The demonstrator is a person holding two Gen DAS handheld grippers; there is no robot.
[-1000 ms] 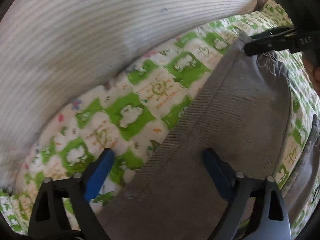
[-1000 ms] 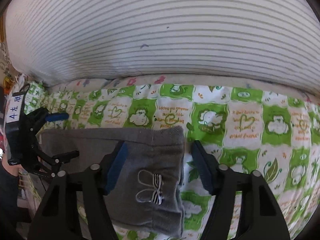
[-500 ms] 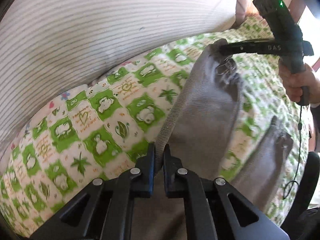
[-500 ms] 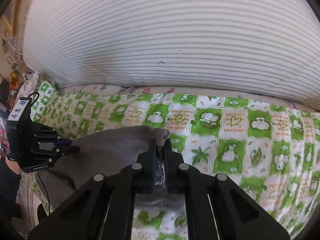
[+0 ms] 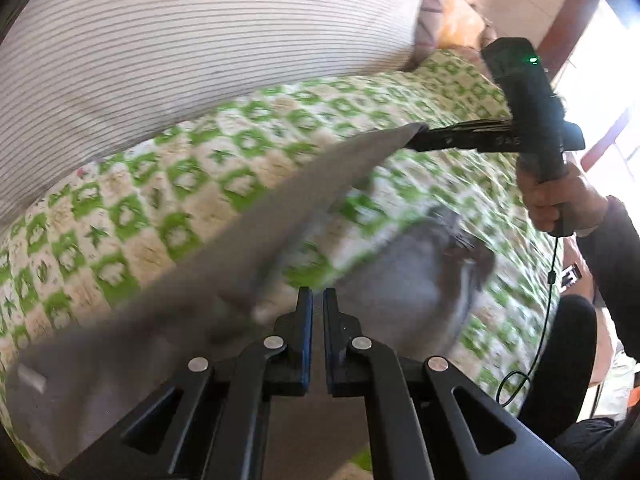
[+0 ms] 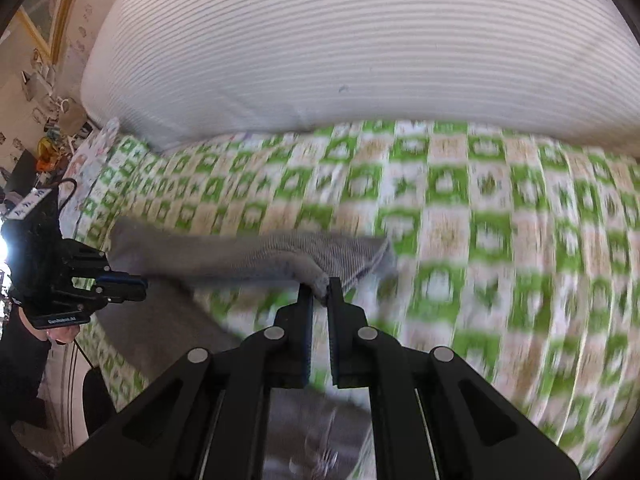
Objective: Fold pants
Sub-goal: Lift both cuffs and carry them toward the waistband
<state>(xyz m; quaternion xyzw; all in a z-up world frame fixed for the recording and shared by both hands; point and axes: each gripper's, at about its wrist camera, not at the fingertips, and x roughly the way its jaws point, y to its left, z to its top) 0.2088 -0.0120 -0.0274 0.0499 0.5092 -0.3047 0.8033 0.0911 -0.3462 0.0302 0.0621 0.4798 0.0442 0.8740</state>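
The grey pants (image 5: 280,216) hang stretched in the air between my two grippers, above a green and white patterned bed sheet (image 5: 160,208). My left gripper (image 5: 314,300) is shut on one end of the pants' top edge. My right gripper (image 6: 320,288) is shut on the other end; it also shows in the left wrist view (image 5: 420,136) at the far end of the fabric. The left gripper shows in the right wrist view (image 6: 136,282) at the left. The rest of the pants (image 5: 420,264) droops onto the bed, blurred by motion.
A large striped white pillow (image 6: 340,48) lies along the far side of the bed. The bed's left edge and cluttered room (image 6: 44,120) show at left in the right wrist view. A dark chair (image 5: 560,360) stands by the bed edge.
Both grippers went from open over the flat pants to shut on the top edge. They have lifted the pants up off the bed and pulled the fabric taut.
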